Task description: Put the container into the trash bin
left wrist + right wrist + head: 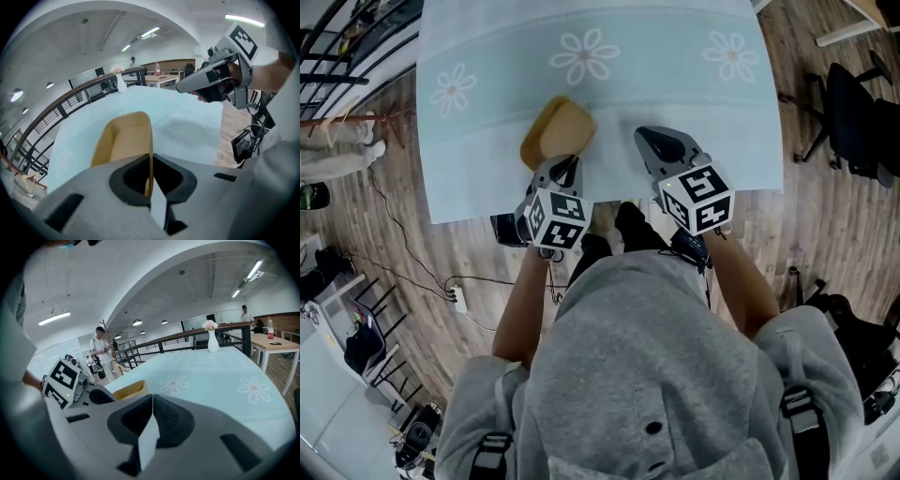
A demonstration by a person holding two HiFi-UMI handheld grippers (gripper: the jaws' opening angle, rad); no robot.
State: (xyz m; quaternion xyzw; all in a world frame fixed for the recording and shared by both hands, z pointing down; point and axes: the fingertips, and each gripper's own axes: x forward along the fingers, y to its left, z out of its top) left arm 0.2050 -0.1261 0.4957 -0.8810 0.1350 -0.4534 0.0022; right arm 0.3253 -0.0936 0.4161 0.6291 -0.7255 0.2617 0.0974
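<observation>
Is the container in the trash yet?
Not yet. Done: the left claw is shut on the rim of the tan container. In hand: it holds it over the table. Left: getting it into the trash bin, which no view shows. The right claw is shut, empty.

Tan open-topped container (pixel 559 132), empty, near wall pinched in left gripper (pixel 566 167) jaws, seemingly lifted above table (pixel 487 187)

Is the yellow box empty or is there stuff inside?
Empty: the container shows only its bare tan inside where the left gripper pinches its wall.
</observation>
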